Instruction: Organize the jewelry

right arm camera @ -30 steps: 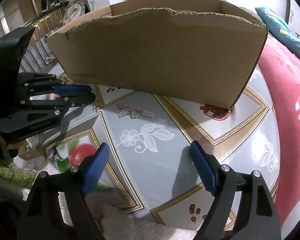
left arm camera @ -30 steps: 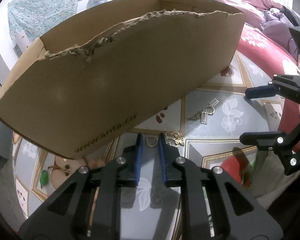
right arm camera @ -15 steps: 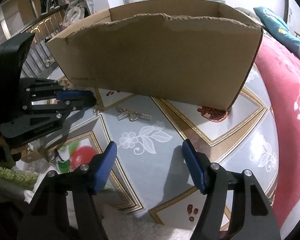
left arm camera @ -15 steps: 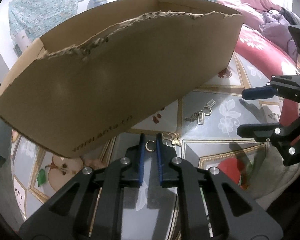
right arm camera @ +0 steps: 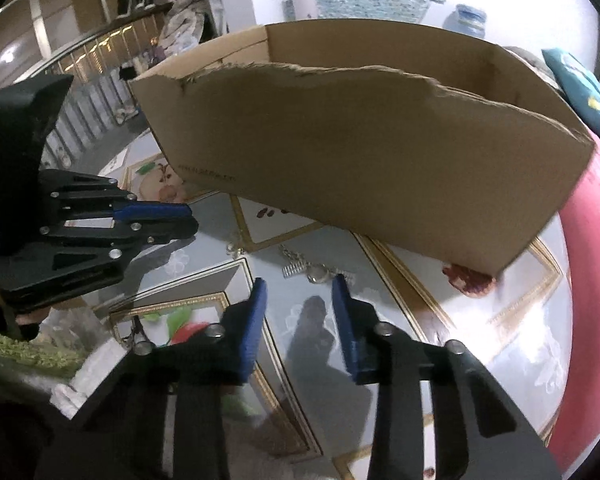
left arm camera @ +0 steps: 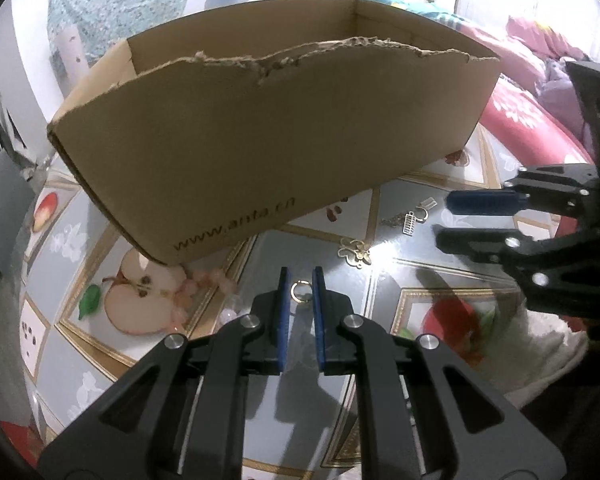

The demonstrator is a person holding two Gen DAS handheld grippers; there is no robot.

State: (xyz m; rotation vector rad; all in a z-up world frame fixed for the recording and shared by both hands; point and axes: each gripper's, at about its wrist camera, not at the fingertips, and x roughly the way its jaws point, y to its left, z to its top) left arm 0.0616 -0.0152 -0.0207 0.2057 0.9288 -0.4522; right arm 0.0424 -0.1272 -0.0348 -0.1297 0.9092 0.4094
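my left gripper point(left arm camera: 301, 282) has its ribbed blue pads point(left arm camera: 283, 312) drawn close together on a small gold ring point(left arm camera: 300, 291), a thin round hoop that sits pinched between their tips, and the black plastic fingers behind them are flat, angular and studded with shiny round bolts. my right gripper point(right arm camera: 298, 292) has just been closing its jaws, and they now stand part way apart with nothing between the pads, only the glossy tabletop point(right arm camera: 312, 360) showing in the gap. that table is covered with a slick, reflective cloth printed with pale grey squares, gold borders, white flowers and cut fruit. just beyond the right gripper's tips lies a silver charm cluster point(right arm camera: 308, 270), a fine chain with a little ribbed rectangular tag and a curved hook, resting flat on the cloth. in the left view a gold butterfly-shaped charm point(left arm camera: 354, 251) with openwork wings lies a little ahead and to the right of the held ring, and the silver cluster lies farther on, near the right gripper. behind all the jewelry stands a brown cardboard box point(left arm camera: 268, 132), matte and corrugated, its near wall torn to a ragged fuzzy edge along the top and printed with dark lettering low on the side. to the right, a red fabric point(right arm camera: 596, 248) with white flower shapes bulges softly past the table edge.
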